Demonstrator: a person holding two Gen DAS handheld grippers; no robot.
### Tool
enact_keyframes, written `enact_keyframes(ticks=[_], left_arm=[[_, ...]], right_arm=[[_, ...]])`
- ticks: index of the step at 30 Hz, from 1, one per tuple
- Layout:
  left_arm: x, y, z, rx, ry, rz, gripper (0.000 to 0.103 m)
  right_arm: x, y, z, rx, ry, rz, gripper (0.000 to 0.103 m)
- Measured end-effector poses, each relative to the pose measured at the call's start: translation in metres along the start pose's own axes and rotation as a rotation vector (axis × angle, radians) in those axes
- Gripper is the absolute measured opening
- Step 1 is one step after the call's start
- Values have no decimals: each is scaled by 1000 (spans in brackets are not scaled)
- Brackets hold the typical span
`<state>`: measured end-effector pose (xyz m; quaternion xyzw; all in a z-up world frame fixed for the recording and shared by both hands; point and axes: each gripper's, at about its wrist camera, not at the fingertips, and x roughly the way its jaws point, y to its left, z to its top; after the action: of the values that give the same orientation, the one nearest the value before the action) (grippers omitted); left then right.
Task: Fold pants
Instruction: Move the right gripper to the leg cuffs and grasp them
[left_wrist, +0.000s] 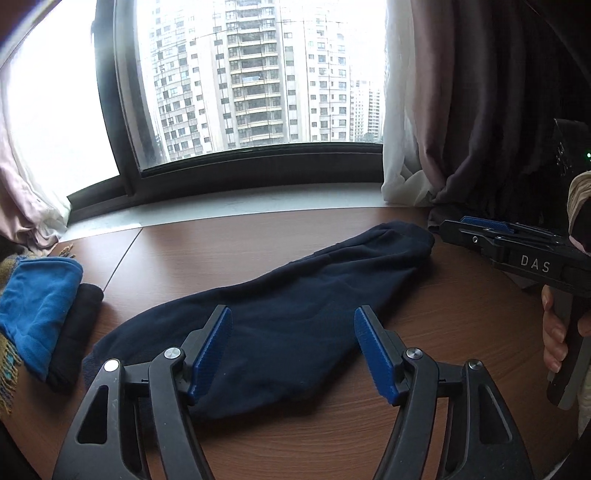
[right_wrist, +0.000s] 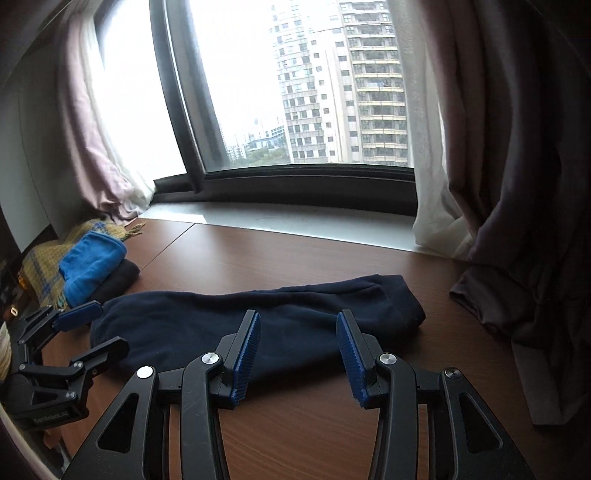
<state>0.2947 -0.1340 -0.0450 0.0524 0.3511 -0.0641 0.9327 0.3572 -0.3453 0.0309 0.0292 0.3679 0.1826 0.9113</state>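
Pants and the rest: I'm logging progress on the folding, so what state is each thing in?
Pants: folded lengthwise, lying flat on the table, not held.
Blue cloth: folded, stacked on a dark folded garment.
Left tongs: open, empty.
Right tongs: open, empty.
Curtains: drawn aside.

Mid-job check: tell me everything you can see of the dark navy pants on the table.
The navy pants look like soft, fleecy knit. They lie flat on the brown wooden table as one long narrow strip, apparently already folded lengthwise, running from near the blue folded cloth towards the curtain side, where the end is rounded and bunched. Neither the left gripper nor the right gripper touches them; both are open.
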Motion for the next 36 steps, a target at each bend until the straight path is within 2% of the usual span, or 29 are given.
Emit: enact_keyframes(ticks=[9, 17, 22, 36], left_arm=[[59, -35, 19, 27, 68, -36, 68], [104, -58, 29, 102, 116, -36, 68], [121, -75, 26, 153, 142, -60, 68], [140, -86, 20, 186, 184, -80, 68]], right_arm=[[35, -69, -21, 182, 15, -16, 44], [78, -116, -35, 347, 42, -29, 44], [95, -133, -39, 391, 52, -44, 44], [112, -153, -40, 493, 39, 44, 44]])
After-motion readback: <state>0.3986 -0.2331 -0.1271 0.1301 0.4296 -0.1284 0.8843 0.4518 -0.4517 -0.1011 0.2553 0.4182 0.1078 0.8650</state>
